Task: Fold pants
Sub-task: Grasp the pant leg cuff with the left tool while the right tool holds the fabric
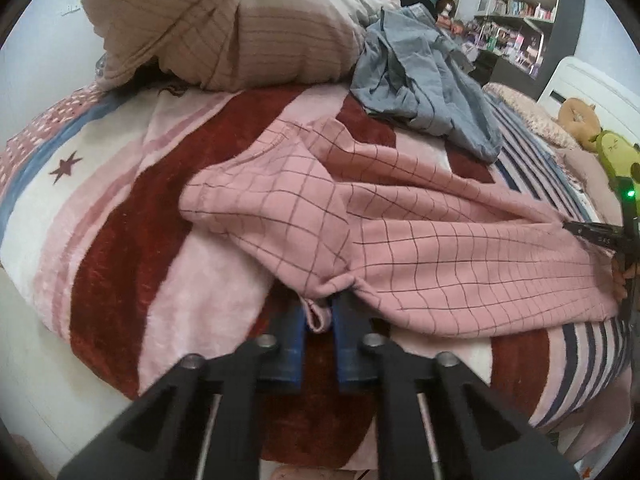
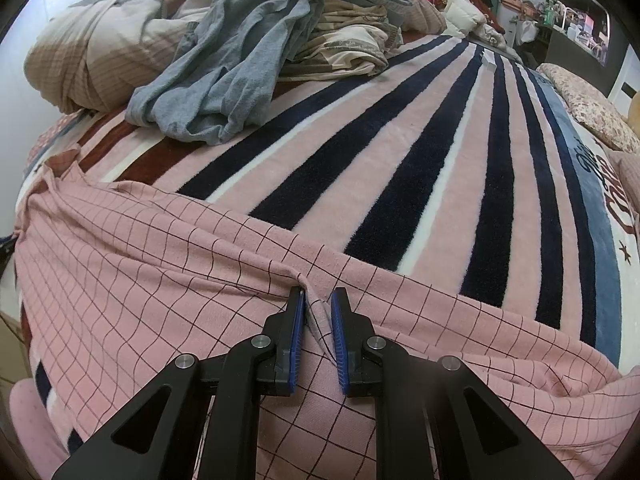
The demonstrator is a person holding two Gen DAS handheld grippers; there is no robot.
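Gripping, left: the left gripper (image 1: 319, 312) has its blue-padded fingers (image 1: 294, 344) closed on a bunched edge of the pink checked pants (image 1: 400, 240); a small loop of the cloth hangs down in the narrow gap between the pads.
Gripping, right: the right gripper (image 2: 318, 304) pinches a raised ridge of the pants (image 2: 160, 264) between its blue pads (image 2: 297, 336), the fold standing up between the fingertips.
Pants, from the left fingers: the cloth spreads up and away ahead of the tips and runs off to their right, where the other gripper shows at the edge of the view.
Pants, from the right fingers: the cloth lies under and to both sides of the fingers, stretching far to their left; its far edge lies just past the fingertips.
Under the pants: a plush striped blanket (image 2: 400, 160), navy, pink and white stripes fanning out ahead of the right fingers, dark red and pink bands left of the left fingers.
Beyond the fingertips: a crumpled grey garment (image 2: 232, 72) lies well ahead and to the left of the right fingers, apart from the pants; a rolled beige quilt (image 1: 220, 24) lies behind it.
Far right of the left fingers: shelves (image 1: 524, 4) against the wall.
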